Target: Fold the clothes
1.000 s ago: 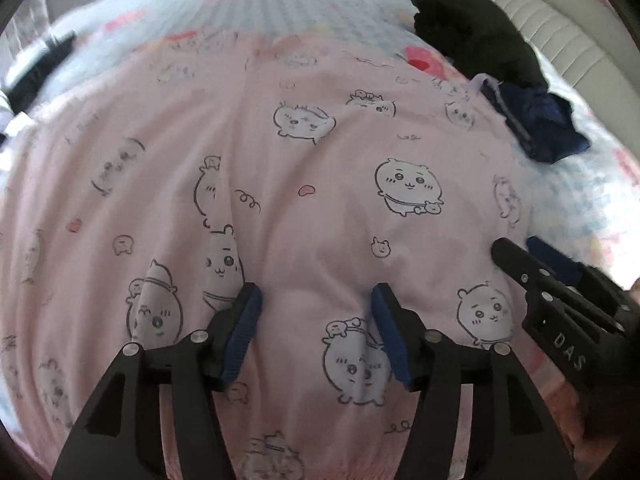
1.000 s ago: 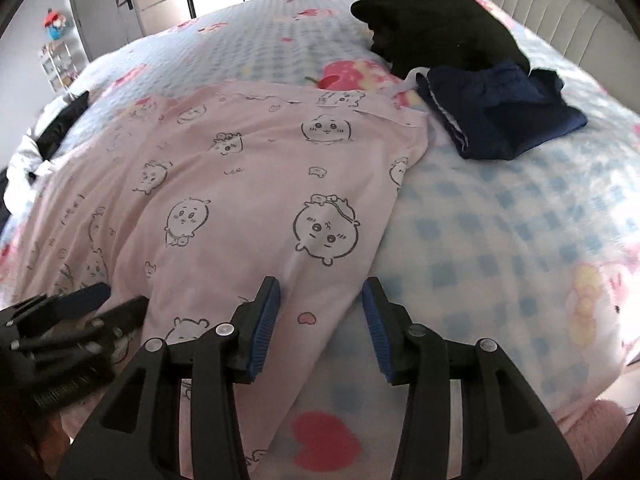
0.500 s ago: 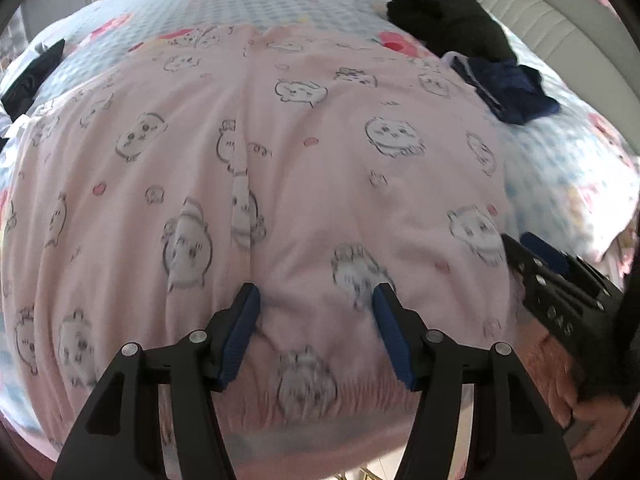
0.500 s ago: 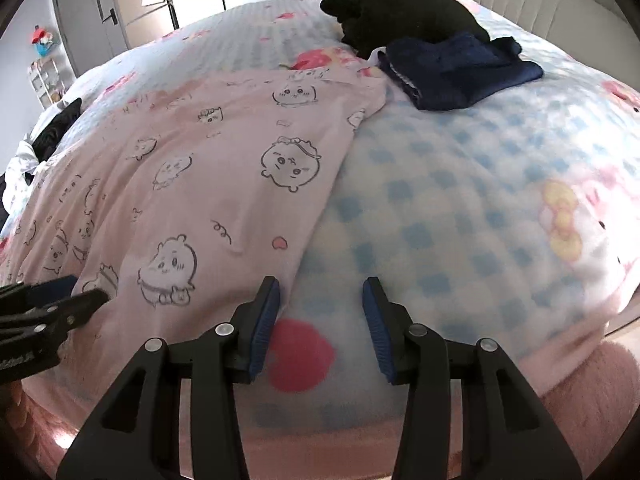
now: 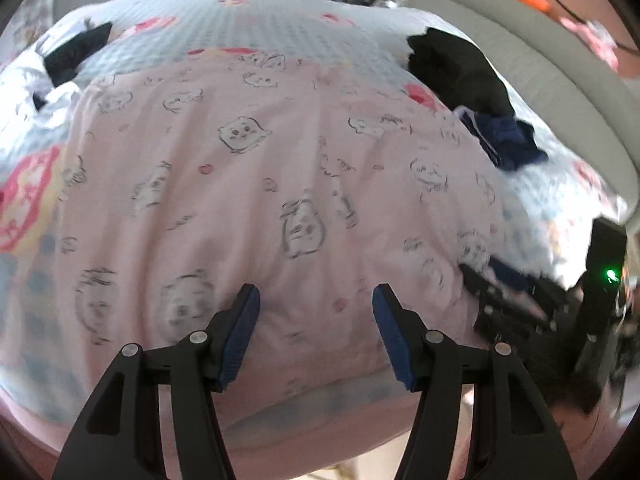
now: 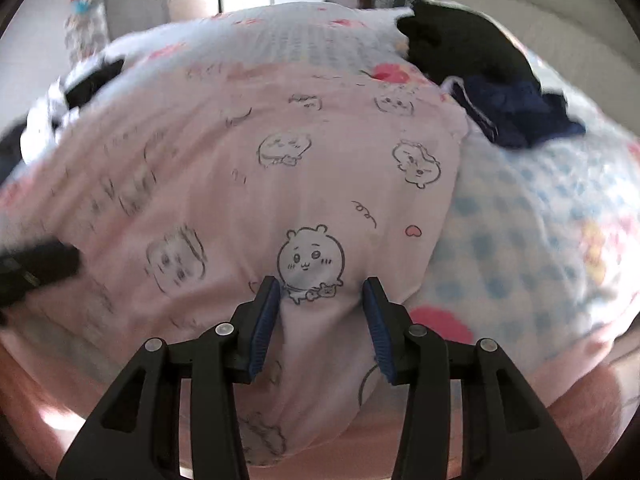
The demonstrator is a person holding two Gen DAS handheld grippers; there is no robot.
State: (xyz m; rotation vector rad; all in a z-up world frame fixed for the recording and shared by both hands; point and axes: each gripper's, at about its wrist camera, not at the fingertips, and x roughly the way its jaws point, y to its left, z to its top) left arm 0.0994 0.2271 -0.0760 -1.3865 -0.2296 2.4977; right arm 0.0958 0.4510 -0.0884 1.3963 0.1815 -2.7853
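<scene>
While the pink cartoon-print cotton garment (image 5: 280,184) lies spread on the blue-checked bed (image 6: 520,216), black clothes (image 6: 464,44) and navy clothes (image 6: 520,116) sit beyond, both grippers' fingers (image 5: 244,320) apart, empty.

Motion blur smears the pink garment's (image 6: 168,200) left side and its cartoon prints.

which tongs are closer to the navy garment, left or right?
Right. The right tongs sit over the pink shirt near its edge on the navy garment side; the left tongs are over the shirt's middle, farther away.
</scene>
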